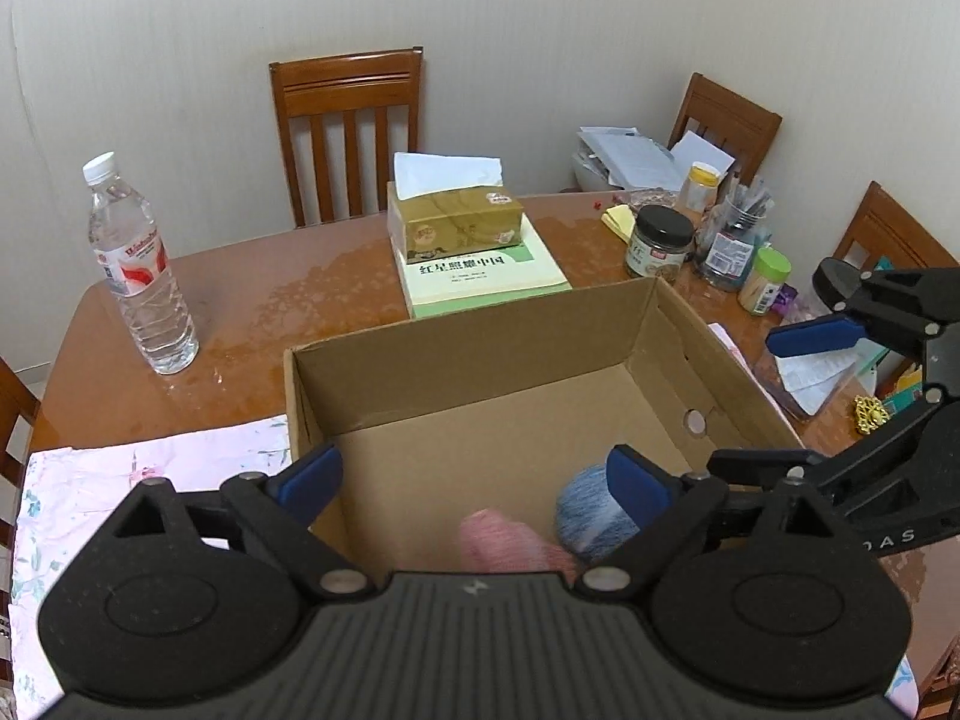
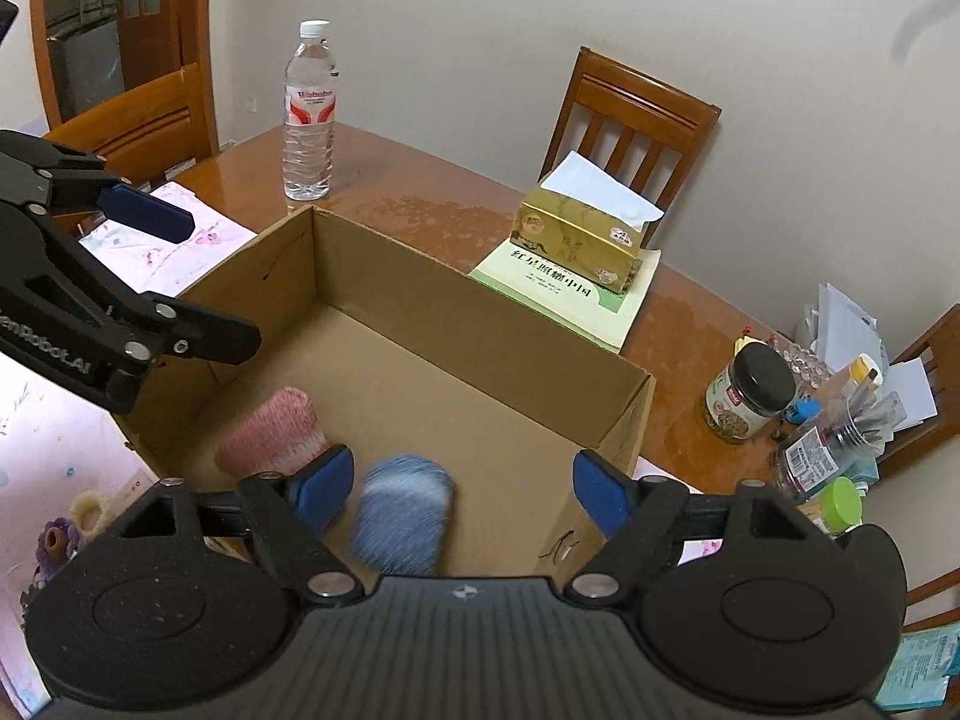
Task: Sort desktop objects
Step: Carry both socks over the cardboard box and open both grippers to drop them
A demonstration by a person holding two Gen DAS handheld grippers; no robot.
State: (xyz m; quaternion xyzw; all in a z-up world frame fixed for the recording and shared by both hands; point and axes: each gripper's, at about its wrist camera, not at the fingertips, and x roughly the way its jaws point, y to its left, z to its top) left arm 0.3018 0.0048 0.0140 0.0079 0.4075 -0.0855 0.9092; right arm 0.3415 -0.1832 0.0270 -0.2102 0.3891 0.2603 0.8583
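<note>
An open cardboard box (image 1: 468, 360) stands on the brown table. Inside it, near the front wall, lie a pink yarn ball (image 1: 504, 546) and a blue yarn ball (image 1: 585, 510), side by side. My left gripper (image 1: 474, 483) hovers above the box with its jaws wide apart and nothing between the pads. My right gripper (image 2: 462, 489) is also open over the box (image 2: 480, 324); the blue yarn ball (image 2: 402, 516) shows blurred below its left finger, untouched by the pads. The pink yarn ball (image 2: 270, 432) rests further left. Each view shows the other gripper at its edge: right gripper (image 1: 768, 399), left gripper (image 2: 198, 276).
A water bottle (image 1: 141, 276) stands left of the box. A tissue box (image 1: 456, 222) sits on a green book (image 1: 486, 279) behind it. Jars (image 1: 657, 243) and a pen holder (image 1: 735, 240) crowd the right. A pink floral cloth (image 1: 138, 474) covers the near left; wooden chairs surround the table.
</note>
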